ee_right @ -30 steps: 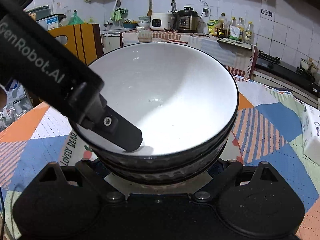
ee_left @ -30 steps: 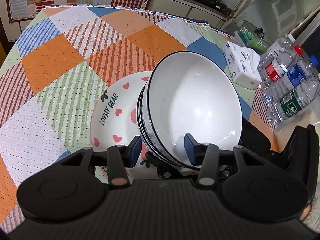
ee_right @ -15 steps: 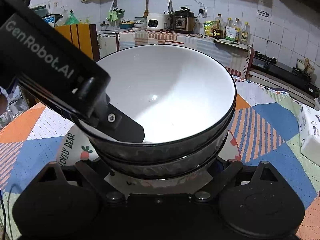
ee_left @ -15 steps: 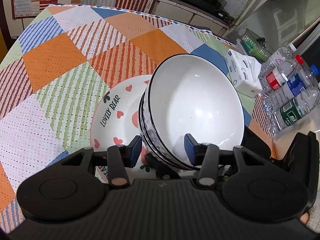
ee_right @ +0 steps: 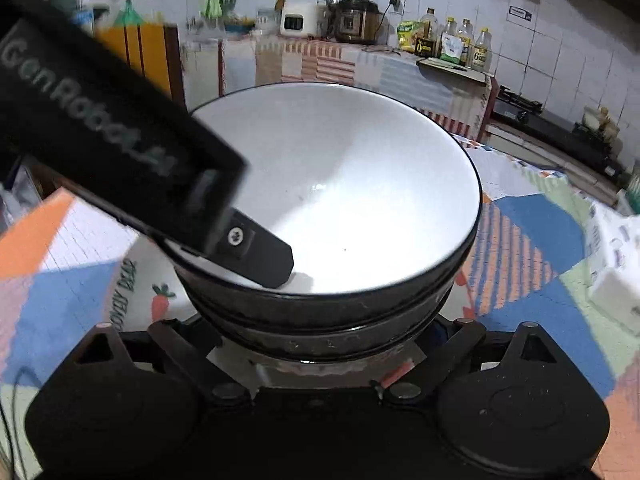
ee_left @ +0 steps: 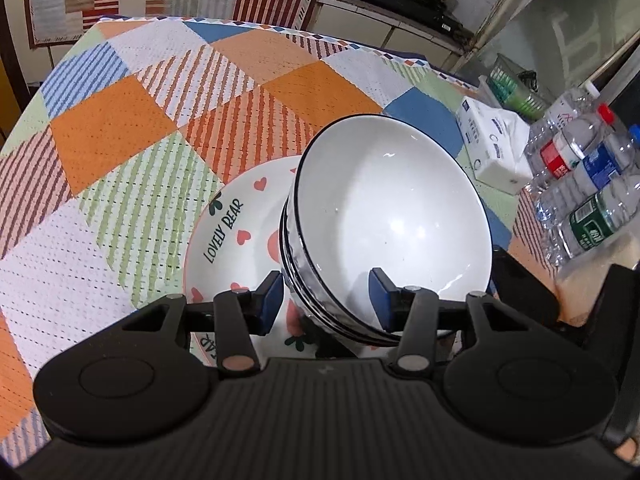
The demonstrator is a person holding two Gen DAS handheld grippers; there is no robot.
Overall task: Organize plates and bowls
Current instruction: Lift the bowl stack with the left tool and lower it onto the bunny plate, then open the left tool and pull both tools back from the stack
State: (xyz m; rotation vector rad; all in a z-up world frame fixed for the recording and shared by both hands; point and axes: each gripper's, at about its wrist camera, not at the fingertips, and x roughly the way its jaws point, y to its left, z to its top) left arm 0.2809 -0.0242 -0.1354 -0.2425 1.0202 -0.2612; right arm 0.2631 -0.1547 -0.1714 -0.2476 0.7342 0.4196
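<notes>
A stack of white bowls with black rims (ee_left: 388,216) sits tilted over a "LOVELY BEAR" plate (ee_left: 236,216) with hearts and carrots on the patchwork tablecloth. My left gripper (ee_left: 324,300) is open, its blue-padded fingers astride the near rim of the stack, one outside and one inside the top bowl. In the right wrist view the stack (ee_right: 340,208) fills the middle. My right gripper (ee_right: 320,344) is under the stack; its fingertips are hidden by the bowls. The left gripper's finger (ee_right: 256,252) reaches into the top bowl from the left.
A tissue pack (ee_left: 494,144) and several water bottles (ee_left: 588,188) lie at the table's right side. A green basket (ee_left: 516,88) stands behind them. A kitchen counter with appliances and bottles (ee_right: 360,24) lies beyond the table.
The stack of bowls has lifted slightly and the right wrist view has shifted and blurred. The left gripper's fingers stay astride the rim.
</notes>
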